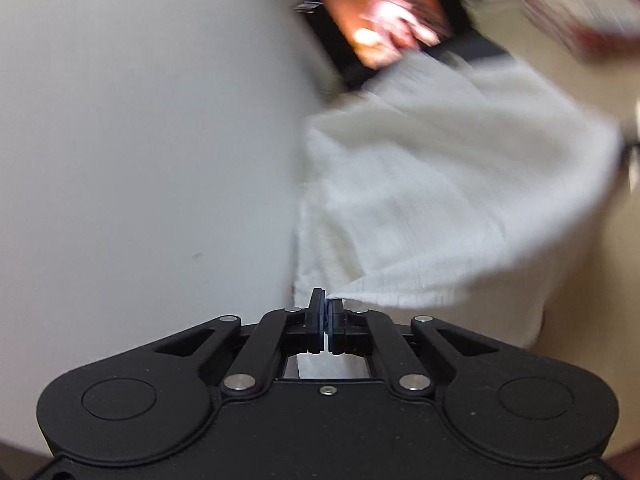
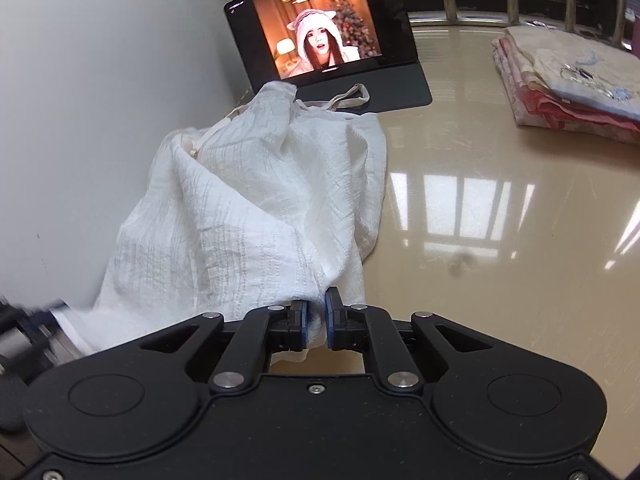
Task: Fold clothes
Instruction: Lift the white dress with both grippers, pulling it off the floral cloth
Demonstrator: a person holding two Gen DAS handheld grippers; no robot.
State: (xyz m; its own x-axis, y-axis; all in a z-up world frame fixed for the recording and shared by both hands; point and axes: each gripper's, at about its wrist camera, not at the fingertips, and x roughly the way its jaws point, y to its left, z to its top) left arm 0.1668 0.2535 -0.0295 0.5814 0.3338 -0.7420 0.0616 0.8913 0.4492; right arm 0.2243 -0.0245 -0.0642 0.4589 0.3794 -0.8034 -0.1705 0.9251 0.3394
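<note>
A white crinkled garment (image 2: 248, 208) with thin shoulder straps hangs bunched against the wall, its far end resting on the beige table (image 2: 500, 216). My right gripper (image 2: 316, 316) is shut on a fold of its near edge. In the left wrist view the same white garment (image 1: 440, 200) is stretched out, blurred by motion. My left gripper (image 1: 325, 308) is shut on a corner of it, held above the table.
A tablet (image 2: 320, 24) playing a video stands at the back of the table against the grey wall (image 2: 100, 100); it also shows blurred in the left wrist view (image 1: 384, 12). A stack of folded clothes (image 2: 568, 80) lies at the far right.
</note>
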